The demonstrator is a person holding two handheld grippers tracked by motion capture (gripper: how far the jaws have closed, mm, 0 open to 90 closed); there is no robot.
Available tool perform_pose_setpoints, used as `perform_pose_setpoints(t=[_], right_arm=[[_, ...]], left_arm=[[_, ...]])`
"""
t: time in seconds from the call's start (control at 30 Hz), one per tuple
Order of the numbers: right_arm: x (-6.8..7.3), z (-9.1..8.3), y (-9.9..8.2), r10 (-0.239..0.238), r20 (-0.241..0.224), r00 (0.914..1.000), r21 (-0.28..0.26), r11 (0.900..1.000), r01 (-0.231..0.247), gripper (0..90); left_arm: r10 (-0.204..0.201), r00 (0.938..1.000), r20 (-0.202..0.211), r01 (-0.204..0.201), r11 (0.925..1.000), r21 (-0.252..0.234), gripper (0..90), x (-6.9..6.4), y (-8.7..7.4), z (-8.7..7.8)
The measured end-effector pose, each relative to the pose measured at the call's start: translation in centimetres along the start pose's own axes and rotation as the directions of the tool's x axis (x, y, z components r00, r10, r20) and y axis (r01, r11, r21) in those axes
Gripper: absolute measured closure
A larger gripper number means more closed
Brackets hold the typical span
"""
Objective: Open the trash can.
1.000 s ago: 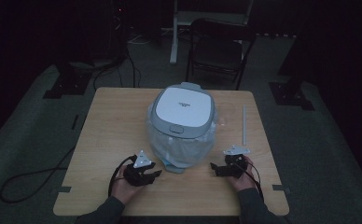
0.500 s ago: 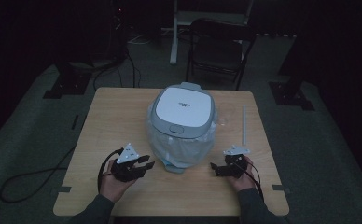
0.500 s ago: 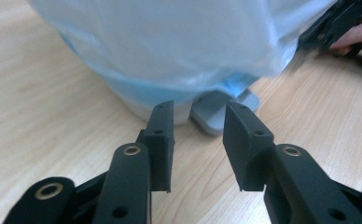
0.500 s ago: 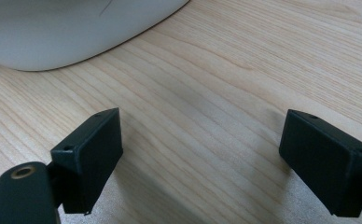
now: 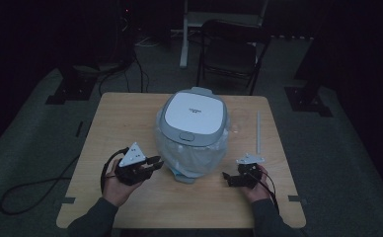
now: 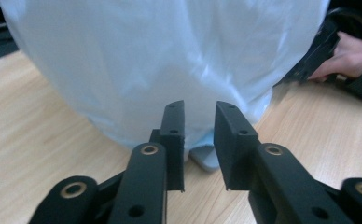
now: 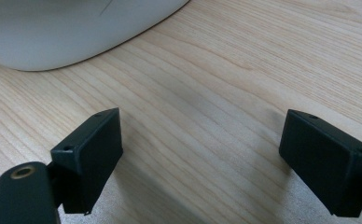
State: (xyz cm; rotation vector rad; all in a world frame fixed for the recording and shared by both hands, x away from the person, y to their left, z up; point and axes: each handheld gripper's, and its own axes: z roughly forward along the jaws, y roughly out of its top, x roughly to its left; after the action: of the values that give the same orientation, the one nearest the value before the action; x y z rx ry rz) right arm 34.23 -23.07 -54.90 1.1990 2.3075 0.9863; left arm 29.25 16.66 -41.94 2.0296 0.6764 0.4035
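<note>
A white and grey lidded appliance stands mid-table inside a clear plastic bag. My left gripper is held just left of the bag, its jaws pointing at it. In the left gripper view the left gripper has a narrow gap with nothing in it, close to the bag and the appliance's grey foot. My right gripper rests on the table right of the bag. In the right gripper view the right gripper is wide open over bare wood, with the appliance's pale edge ahead.
A thin pale rod lies on the wooden table near its right edge. A folding chair stands behind the table. A cable trails on the dark floor at the left. The other hand shows past the bag.
My left gripper shifted left, then rose and turned towards the bag. The right gripper has stayed where it was.
</note>
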Motion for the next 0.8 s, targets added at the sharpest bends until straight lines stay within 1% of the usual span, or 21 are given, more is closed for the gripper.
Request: perform_pose_setpoints(t=[0.07, 0.1, 0.13, 0.23, 0.4, 0.57, 0.73, 0.8], right_arm=[[0.0, 0.0, 0.0, 0.0, 0.0, 1.0, 0.0, 1.0, 0.0, 12.4], [0.0, 0.0, 0.0, 0.0, 0.0, 1.0, 0.0, 1.0, 0.0, 12.4], [0.0, 0.0, 0.0, 0.0, 0.0, 1.0, 0.0, 1.0, 0.0, 12.4], [0.0, 0.0, 0.0, -0.001, 0.0, 1.0, 0.001, 1.0, 0.001, 12.4], [0.0, 0.0, 0.0, -0.003, 0.0, 1.0, 0.0, 1.0, 0.003, 12.4], [0.0, 0.0, 0.0, -0.003, 0.0, 1.0, 0.0, 1.0, 0.003, 12.4], [0.0, 0.0, 0.0, -0.003, 0.0, 1.0, 0.0, 1.0, 0.003, 12.4], [0.0, 0.0, 0.0, -0.004, 0.0, 1.0, 0.0, 1.0, 0.004, 12.4]], left_arm=[[0.011, 0.9999, 0.007, -0.011, 0.9999, -0.007, 78.1, 0.1, 0.5, -0.2], [0.011, 0.9999, 0.007, -0.011, 0.9999, -0.007, 78.9, 0.1, 0.5, -0.2], [0.017, 0.9998, 0.01, -0.017, 0.9998, -0.01, 79.3, 0.1, 1.0, -0.3], [0.025, 0.9994, 0.021, -0.025, 0.9996, -0.013, 81.2, 0.2, 1.7, -0.4], [0.048, 0.9984, 0.029, -0.047, 0.9987, -0.02, 84.4, 0.2, 2.7, -0.8], [0.067, 0.9963, 0.055, -0.065, 0.9973, -0.033, 89.8, 0.2, 3.7, -1.3], [0.08, 0.993, 0.087, -0.076, 0.996, -0.046, 90.0, 0.2, 4.5, -1.6], [0.087, 0.9907, 0.105, -0.082, 0.9954, -0.05, 90.0, 0.2, 4.8, -1.6]])
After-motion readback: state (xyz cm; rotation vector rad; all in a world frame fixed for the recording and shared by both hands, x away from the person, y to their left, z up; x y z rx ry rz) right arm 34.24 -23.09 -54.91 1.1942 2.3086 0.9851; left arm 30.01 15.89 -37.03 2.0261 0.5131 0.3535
